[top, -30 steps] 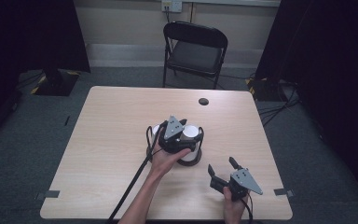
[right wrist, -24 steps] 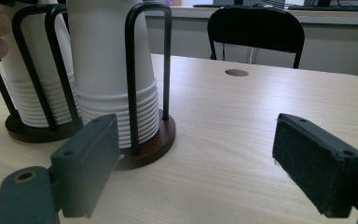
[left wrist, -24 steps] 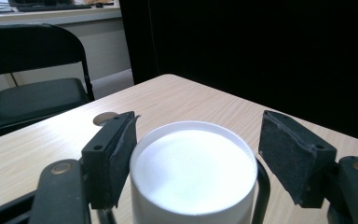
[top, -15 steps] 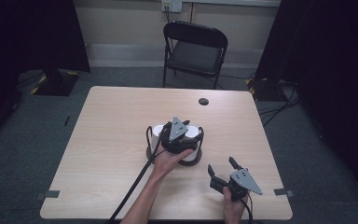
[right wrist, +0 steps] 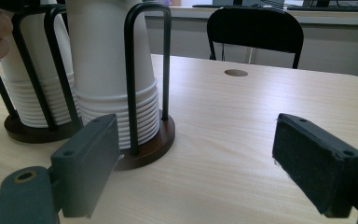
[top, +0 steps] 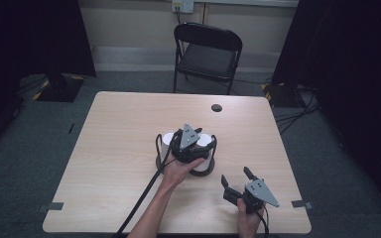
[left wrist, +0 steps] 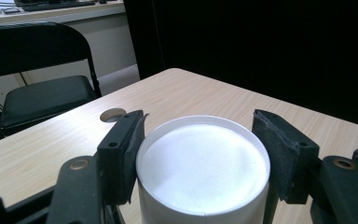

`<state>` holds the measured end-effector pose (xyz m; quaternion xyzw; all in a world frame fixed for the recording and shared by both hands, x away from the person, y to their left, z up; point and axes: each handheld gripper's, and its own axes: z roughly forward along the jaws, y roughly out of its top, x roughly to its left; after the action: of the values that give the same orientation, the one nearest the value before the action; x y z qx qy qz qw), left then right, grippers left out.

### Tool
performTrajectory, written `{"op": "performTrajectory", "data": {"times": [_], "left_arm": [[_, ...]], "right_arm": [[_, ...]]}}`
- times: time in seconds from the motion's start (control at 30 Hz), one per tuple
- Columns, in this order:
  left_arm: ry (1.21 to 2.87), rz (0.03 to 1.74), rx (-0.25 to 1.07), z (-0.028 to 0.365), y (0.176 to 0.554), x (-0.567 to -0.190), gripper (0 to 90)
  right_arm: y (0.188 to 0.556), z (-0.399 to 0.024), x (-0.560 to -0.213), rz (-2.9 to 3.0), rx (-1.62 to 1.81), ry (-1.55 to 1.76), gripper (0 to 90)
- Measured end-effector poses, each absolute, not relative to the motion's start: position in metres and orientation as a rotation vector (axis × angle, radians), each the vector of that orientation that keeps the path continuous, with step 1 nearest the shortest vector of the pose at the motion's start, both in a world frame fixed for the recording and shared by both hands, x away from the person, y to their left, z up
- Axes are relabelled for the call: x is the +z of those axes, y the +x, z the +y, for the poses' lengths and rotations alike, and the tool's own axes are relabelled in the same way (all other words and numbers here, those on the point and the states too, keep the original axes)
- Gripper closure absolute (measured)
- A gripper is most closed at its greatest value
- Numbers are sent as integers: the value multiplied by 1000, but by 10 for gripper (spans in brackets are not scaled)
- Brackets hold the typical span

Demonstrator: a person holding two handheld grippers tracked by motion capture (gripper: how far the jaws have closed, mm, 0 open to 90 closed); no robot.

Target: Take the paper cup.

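The left hand-held gripper [left wrist: 200, 154] has just been closing, and its two black pads now press on either side of the top cup [left wrist: 203, 170] of a stack of upturned white paper cups. That stack [right wrist: 114, 70] stands in a black wire holder [right wrist: 142, 140] with a dark round base, near the middle of the table [top: 114, 148]; a second stack [right wrist: 35, 79] stands just beside it. The right hand-held gripper [right wrist: 196, 163] rests low near the table's near edge, jaws wide apart with nothing between them, pointing toward the holder. Beyond the table stands a black folding chair [top: 206, 52].
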<state>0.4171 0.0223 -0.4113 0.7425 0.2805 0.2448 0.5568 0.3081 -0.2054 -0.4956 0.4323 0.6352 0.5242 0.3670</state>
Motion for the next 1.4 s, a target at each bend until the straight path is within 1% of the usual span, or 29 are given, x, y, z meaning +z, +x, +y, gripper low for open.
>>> {"op": "performTrajectory", "data": {"times": [1.13,1.4], "left_arm": [[1673,648,611,29,404,-392,363],[1626,642,622,34,402,-386,363]], "right_arm": [[309,-204,-495,1641,1337,1112,142],[309,-205,-495,1639,1339,1110,142]]}}
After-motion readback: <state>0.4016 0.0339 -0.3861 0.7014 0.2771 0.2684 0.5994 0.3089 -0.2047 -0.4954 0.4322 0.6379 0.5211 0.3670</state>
